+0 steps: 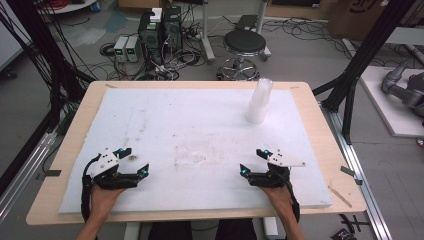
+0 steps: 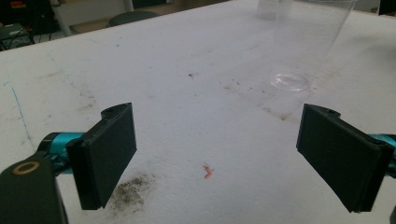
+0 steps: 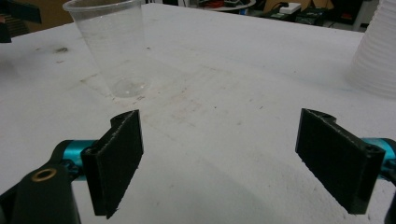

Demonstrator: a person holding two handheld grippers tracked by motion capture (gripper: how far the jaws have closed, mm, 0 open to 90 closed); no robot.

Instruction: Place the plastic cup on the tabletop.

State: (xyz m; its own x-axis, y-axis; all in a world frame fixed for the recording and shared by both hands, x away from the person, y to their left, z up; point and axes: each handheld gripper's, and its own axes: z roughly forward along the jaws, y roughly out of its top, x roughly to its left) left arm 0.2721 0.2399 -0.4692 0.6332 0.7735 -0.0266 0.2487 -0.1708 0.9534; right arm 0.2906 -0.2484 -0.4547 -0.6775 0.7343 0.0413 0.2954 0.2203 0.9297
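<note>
A single clear plastic cup (image 2: 299,51) stands upright on the white foam board (image 1: 200,115), ahead of both grippers; in the right gripper view the cup (image 3: 114,46) is at the upper left. A stack of clear cups (image 1: 258,100) stands at the board's far right, and its ribbed side fills the right edge of the right gripper view (image 3: 376,51). My left gripper (image 1: 136,160) rests low near the front left of the board, open, with nothing between its jaws (image 2: 215,158). My right gripper (image 1: 253,161) rests at the front right, also open and empty (image 3: 217,158).
The board lies on a wooden table (image 1: 320,130). A dark smudge (image 2: 130,191) and an orange fleck (image 2: 207,171) mark the foam near the left gripper. Beyond the table are a black stool (image 1: 244,45), computer boxes (image 1: 160,30) and cables on the floor.
</note>
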